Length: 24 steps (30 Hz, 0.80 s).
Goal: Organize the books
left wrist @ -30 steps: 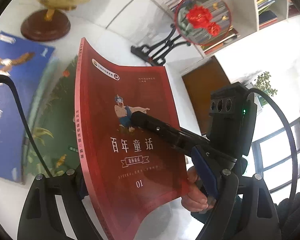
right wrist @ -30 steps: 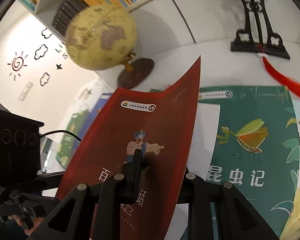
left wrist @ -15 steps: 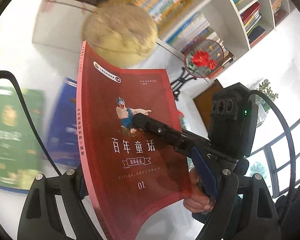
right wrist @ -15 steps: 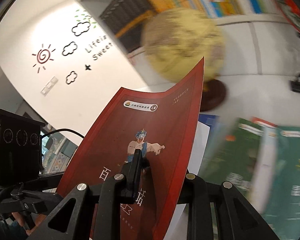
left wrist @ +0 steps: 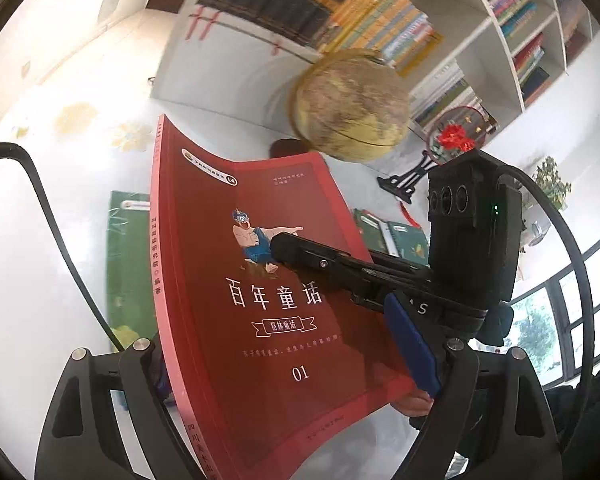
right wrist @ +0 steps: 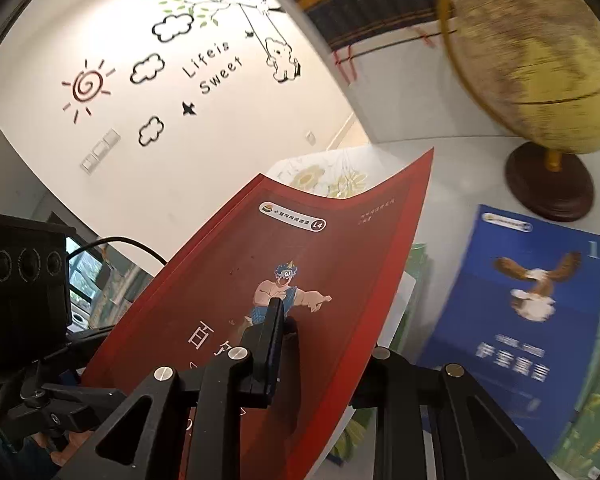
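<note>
Red book [left wrist: 268, 300] aloft; globe [left wrist: 350, 106] just behind it.

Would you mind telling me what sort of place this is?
Probably a children's reading room or small library: packed bookshelves, a globe on the white table, and playful wall decals.

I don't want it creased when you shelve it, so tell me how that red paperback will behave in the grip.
The red book probably flexes easily: its cover already bows while the right gripper pinches it. It looks thin, so likely light. The glossy cover may slip; the left gripper steadying its spine edge seems wise.
</note>
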Tool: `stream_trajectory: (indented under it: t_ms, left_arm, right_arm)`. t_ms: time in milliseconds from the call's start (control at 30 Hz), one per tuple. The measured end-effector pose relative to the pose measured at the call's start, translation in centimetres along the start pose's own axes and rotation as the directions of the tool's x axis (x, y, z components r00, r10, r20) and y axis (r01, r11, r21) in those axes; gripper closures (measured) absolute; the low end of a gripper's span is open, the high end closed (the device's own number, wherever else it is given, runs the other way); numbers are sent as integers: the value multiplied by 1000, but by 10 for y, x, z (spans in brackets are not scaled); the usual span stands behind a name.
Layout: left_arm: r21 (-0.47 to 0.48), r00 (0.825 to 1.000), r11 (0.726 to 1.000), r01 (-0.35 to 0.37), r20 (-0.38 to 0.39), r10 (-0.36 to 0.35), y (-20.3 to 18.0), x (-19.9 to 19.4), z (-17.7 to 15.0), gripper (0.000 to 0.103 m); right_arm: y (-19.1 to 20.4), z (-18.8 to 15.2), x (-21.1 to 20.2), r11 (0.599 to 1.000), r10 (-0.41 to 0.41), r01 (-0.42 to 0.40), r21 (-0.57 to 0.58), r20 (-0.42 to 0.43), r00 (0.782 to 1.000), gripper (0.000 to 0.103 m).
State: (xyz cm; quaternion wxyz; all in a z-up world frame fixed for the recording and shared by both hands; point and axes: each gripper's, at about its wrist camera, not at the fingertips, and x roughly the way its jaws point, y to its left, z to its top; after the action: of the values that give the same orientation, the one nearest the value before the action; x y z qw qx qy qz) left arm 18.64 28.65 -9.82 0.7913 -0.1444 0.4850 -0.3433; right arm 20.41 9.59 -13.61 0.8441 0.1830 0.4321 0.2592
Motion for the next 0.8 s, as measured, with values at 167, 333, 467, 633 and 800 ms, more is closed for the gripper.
stream_trajectory:
  t_ms: [167, 333, 467, 633, 800]
  left_arm:
    - [-32, 1000, 999, -14, -22, 13, 34, 14, -2, 17]
    - [-73, 999, 997, 6, -39, -9, 58, 33, -3, 17]
    - [-101, 998, 995, 12, -53, -18, 70, 45, -4, 19]
    - [-37, 992, 999, -30, -125, 25, 66, 63, -22, 19]
    - [-117, 991, 991, -72, -120, 57, 90, 55, -32, 19]
  right_arm:
    - [2, 3, 44, 1000, -30, 29, -9, -60, 998, 78]
    - [-5, 4, 78, 999, -52, 51, -11, -113, 992, 78]
    - [-12, 8, 98, 997, -71, 67, -31, -149, 986, 78]
    - [-26, 16, 112, 997, -76, 77, -1, -175, 982, 77]
    - [-28, 10, 114, 996, -95, 93, -18, -189, 977, 77]
